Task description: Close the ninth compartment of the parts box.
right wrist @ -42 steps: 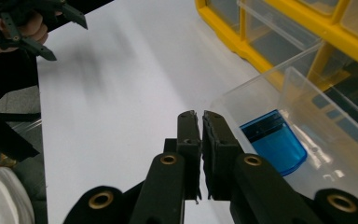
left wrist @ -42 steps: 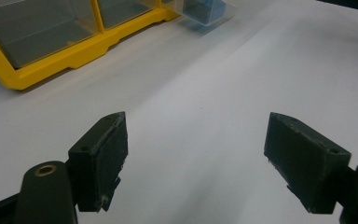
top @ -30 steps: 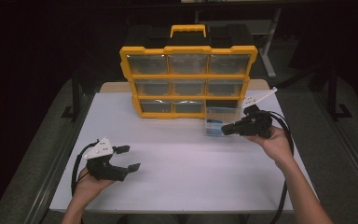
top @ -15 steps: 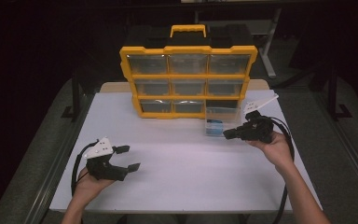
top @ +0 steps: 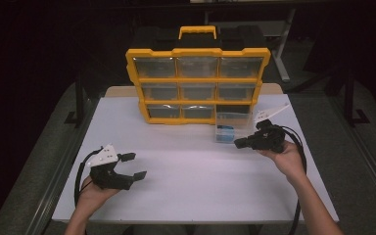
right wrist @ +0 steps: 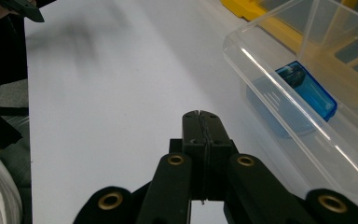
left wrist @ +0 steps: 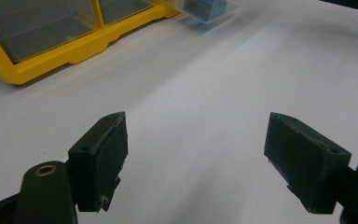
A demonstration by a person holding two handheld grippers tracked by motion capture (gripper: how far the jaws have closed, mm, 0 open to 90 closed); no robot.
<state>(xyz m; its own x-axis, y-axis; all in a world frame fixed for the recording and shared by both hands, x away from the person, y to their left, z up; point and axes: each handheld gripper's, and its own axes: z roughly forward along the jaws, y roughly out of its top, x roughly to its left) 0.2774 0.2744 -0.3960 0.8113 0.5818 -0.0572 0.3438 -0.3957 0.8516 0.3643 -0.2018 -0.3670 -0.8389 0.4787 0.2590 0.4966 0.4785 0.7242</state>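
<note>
A yellow organiser case [top: 198, 85] with clear drawers stands upright at the back of the white table [top: 186, 181]. One clear drawer [top: 229, 126] lies pulled out on the table in front of its lower right slot, with a blue block [right wrist: 307, 88] inside. My right gripper [top: 239, 143] is shut with nothing between its jaws, just right of that drawer [right wrist: 307, 116] and pointing left. My left gripper [top: 133, 166] rests at the front left, open and empty; its pads [left wrist: 100, 158] stand wide apart over bare table.
The case's yellow bottom edge [left wrist: 60, 56] and the drawer [left wrist: 205, 9] lie far ahead of the left gripper. Black cables trail from both grippers toward the front edge. Dark floor and table legs surround the table.
The right gripper has drifted slightly down and to the right, away from the pulled-out drawer. The left gripper has stayed put.
</note>
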